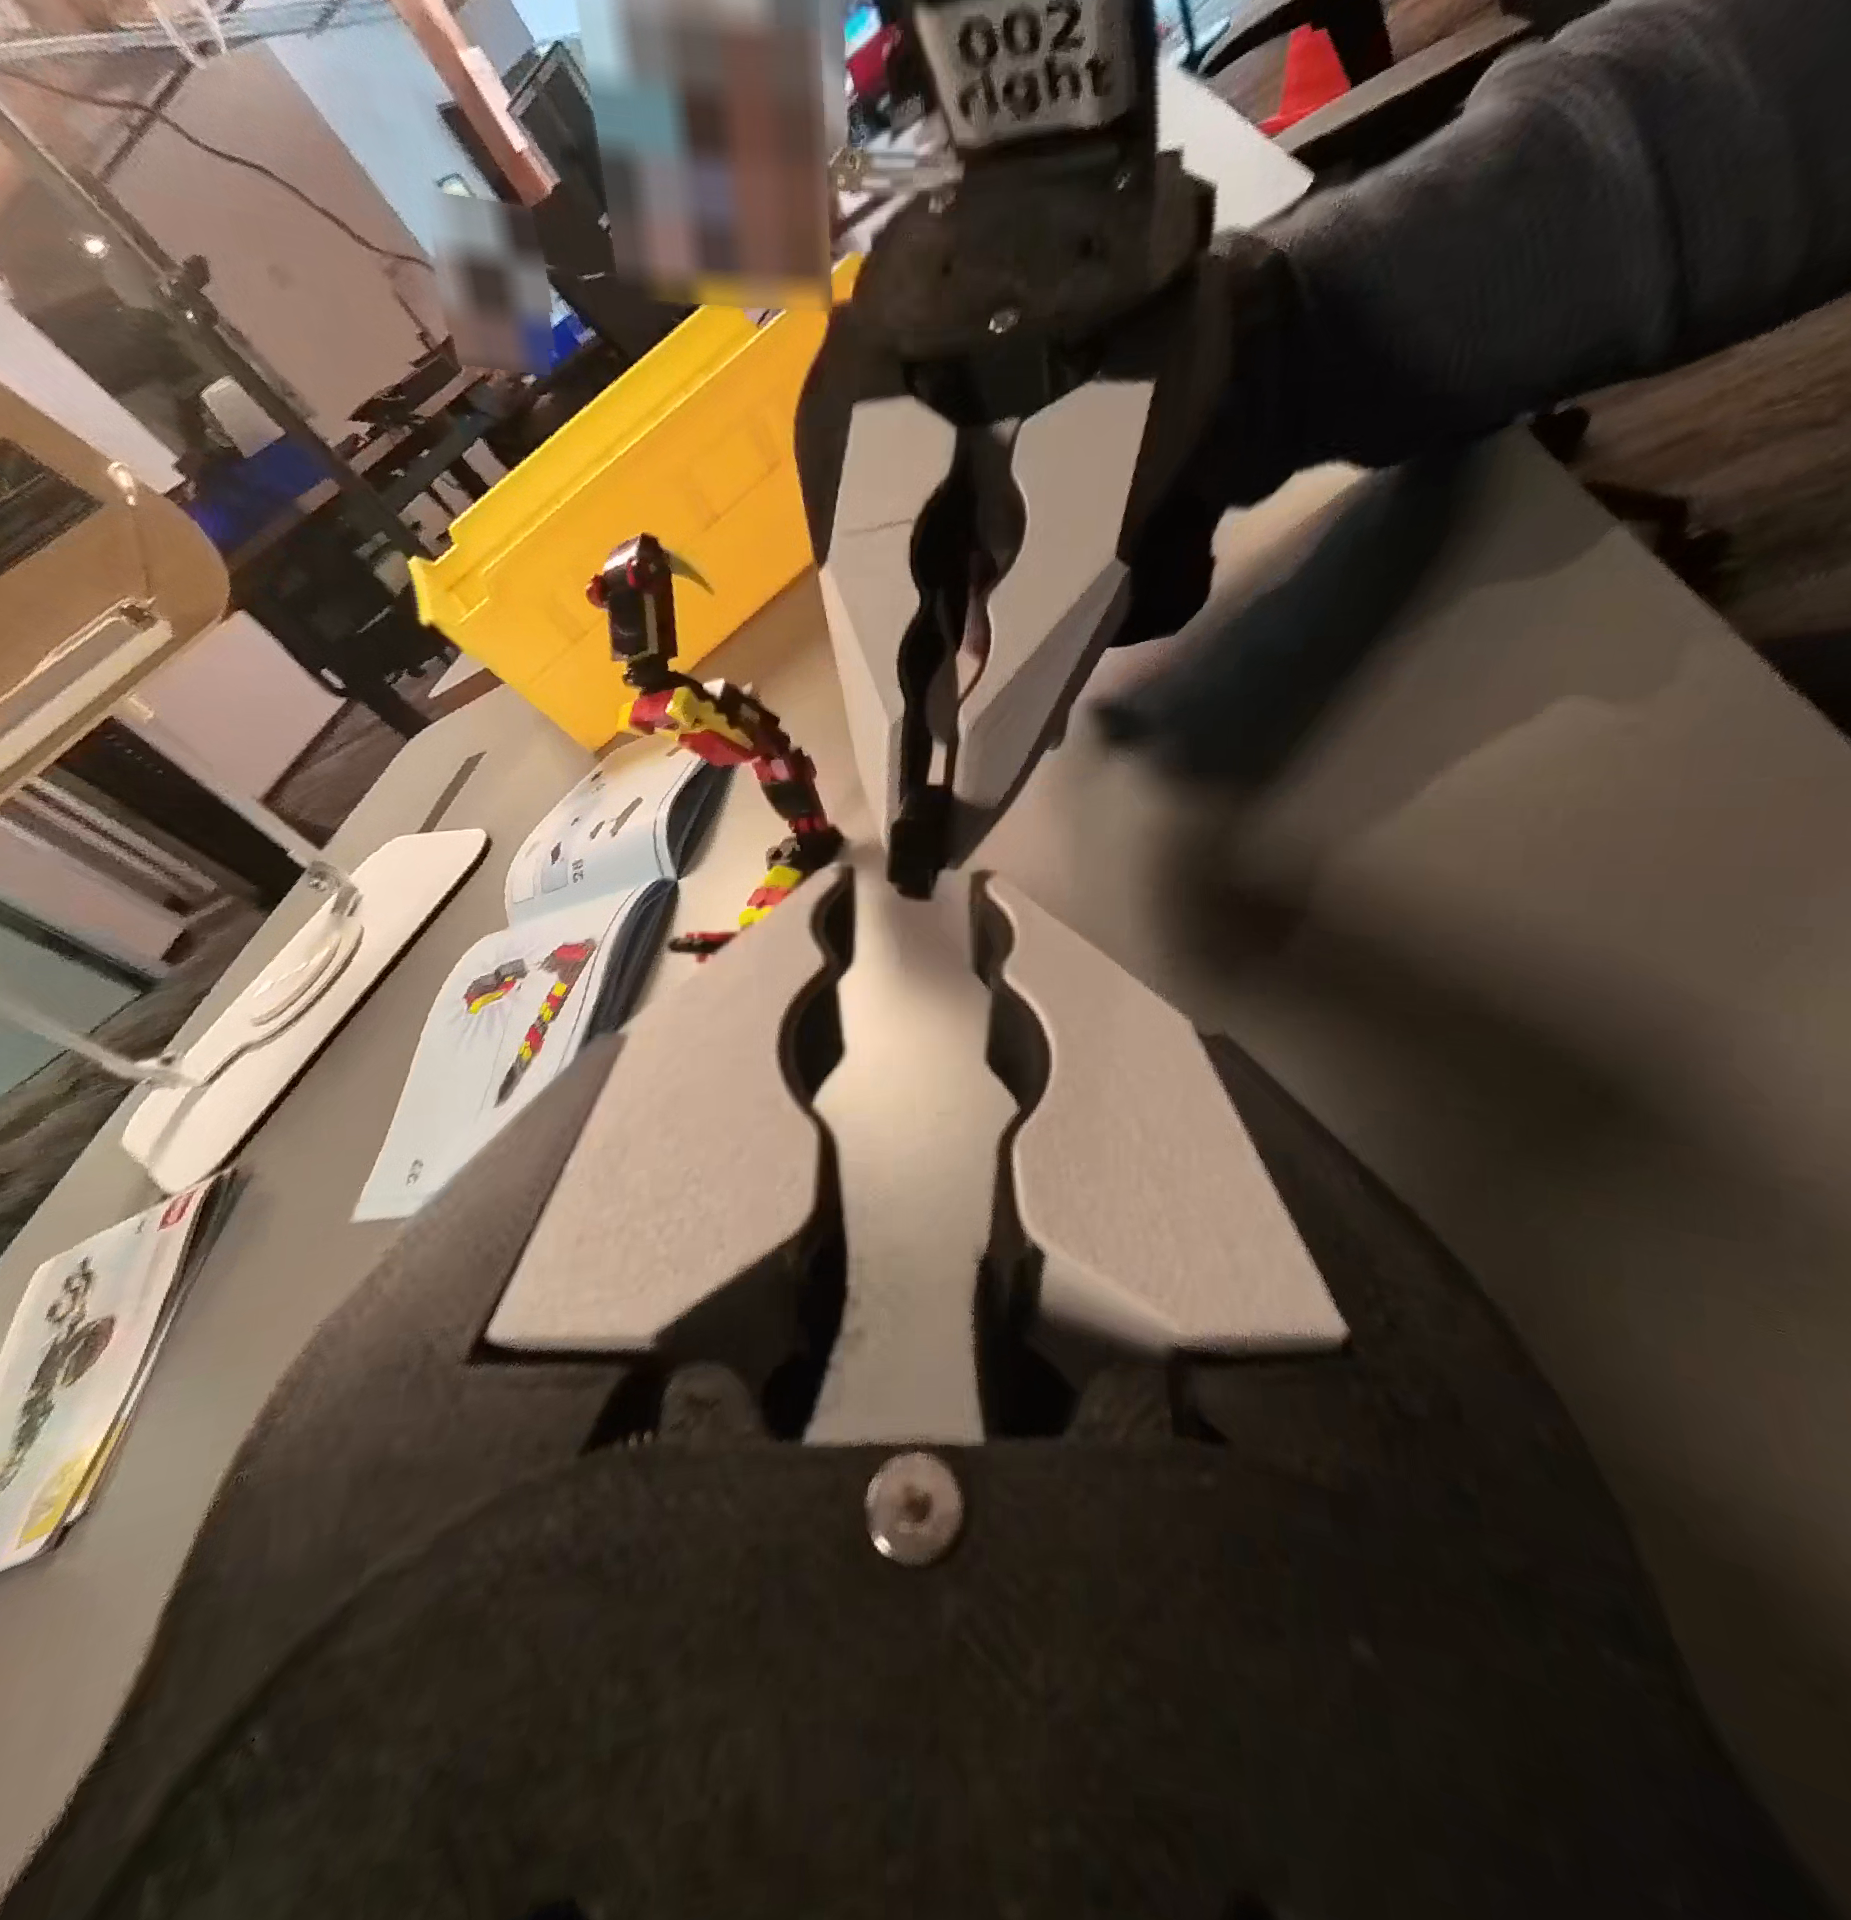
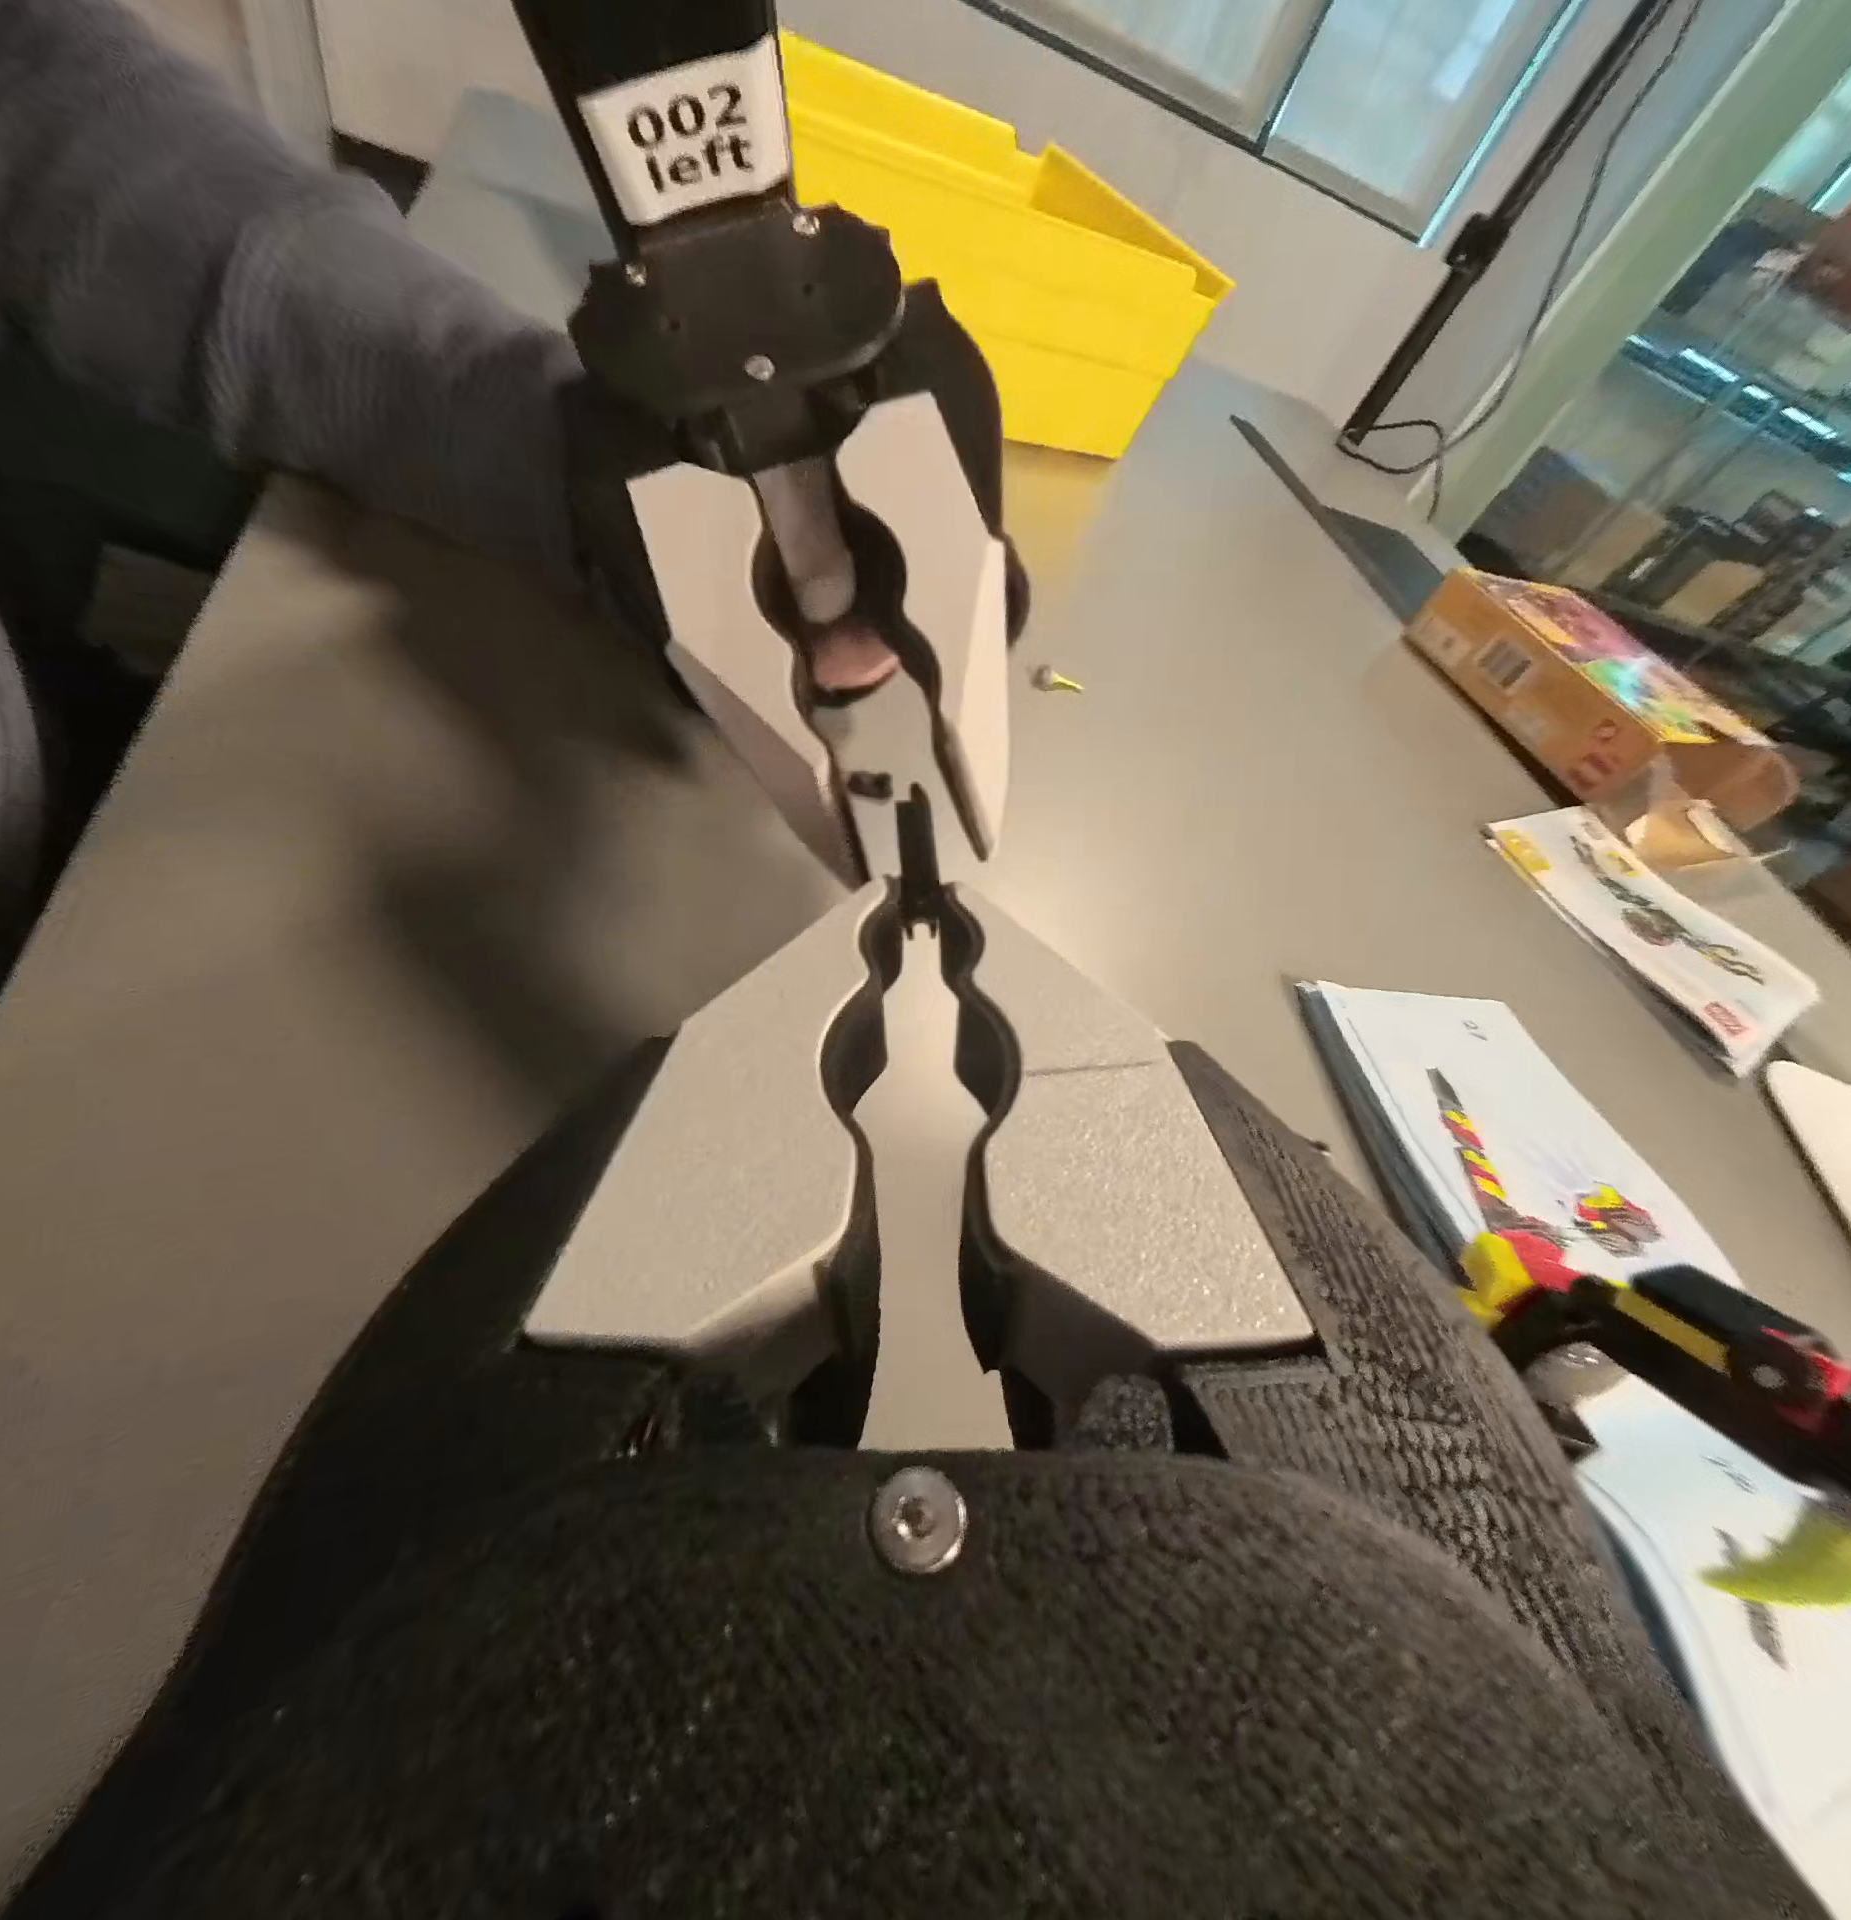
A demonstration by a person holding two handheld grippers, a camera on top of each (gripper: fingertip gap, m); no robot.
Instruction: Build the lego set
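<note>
The right tool pinches a small black piece, tip to tip with the left tool, which is spread. Beside them on the table stand the snake model, open booklet and yellow bin.

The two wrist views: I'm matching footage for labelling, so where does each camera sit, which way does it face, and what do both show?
Left wrist view: sits on the left gripper, looking along its fingers over the grey table at the right gripper, a dark sleeve and the snake model.
Right wrist view: sits on the right gripper, facing the left gripper, which pinches a small black piece.
Shared: both grippers, yellow bin, open instruction booklet, table.
</note>
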